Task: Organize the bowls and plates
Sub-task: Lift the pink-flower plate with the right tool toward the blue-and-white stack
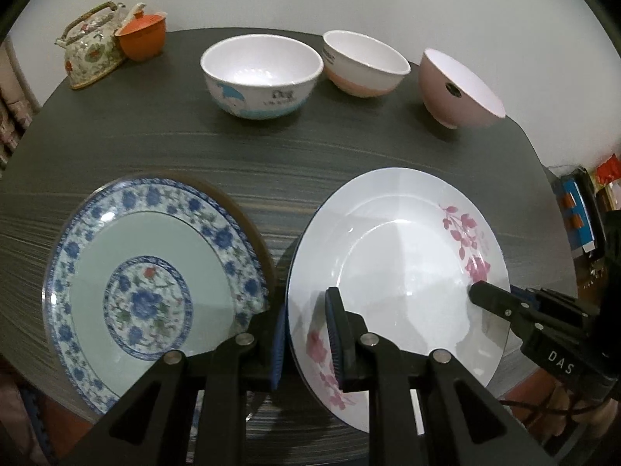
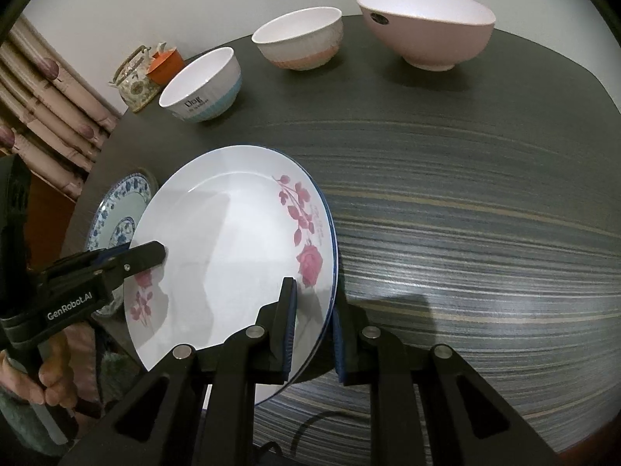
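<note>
Both claws were clamped on the rim of the rose-patterned plate (image 2: 233, 248), the left gripper (image 1: 306, 338) on one edge and the right gripper (image 2: 314, 334) opposite, holding it above the table (image 2: 465, 213) beside the blue floral plate (image 1: 151, 272). Glazed and stiff, it looked slippery and breakable; rim holds suited it.

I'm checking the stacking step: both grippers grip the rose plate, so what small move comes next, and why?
Probably carry the rose plate leftward over the blue floral plate. The left gripper and right gripper pinch opposite rims, and it seems tilted off the table.
</note>
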A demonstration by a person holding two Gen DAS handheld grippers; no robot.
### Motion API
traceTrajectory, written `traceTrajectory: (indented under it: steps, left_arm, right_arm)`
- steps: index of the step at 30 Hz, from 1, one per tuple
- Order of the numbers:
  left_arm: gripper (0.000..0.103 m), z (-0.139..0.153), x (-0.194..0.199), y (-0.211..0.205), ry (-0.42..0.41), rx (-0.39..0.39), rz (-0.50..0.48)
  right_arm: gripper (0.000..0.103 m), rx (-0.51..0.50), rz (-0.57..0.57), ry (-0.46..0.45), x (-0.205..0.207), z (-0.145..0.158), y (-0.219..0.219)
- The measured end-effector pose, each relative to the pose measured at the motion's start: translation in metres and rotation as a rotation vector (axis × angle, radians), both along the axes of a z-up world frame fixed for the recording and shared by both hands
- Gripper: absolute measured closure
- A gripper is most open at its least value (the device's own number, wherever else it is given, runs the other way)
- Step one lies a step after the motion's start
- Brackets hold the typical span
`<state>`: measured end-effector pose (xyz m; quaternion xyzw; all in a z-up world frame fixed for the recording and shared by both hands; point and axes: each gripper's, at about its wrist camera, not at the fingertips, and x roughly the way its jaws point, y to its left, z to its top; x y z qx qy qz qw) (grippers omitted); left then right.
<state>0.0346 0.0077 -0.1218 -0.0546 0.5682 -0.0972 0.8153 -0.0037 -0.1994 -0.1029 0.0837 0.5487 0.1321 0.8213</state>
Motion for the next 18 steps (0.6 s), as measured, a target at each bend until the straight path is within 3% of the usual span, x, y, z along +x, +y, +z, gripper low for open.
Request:
traceTrajectory:
  steps: [7,18]
  left_arm:
    - [0.084,0.010,0.000,0.033,-0.016,0.010,0.050]
    - [0.084,0.024,-0.007,0.117,-0.047,0.016,0.205]
  right_arm:
    - [0.087,0.007,0.021,-0.017,0.010,0.011,0.017]
    - [0.087,0.002,0.123,-0.044,0.029,0.029,0.088]
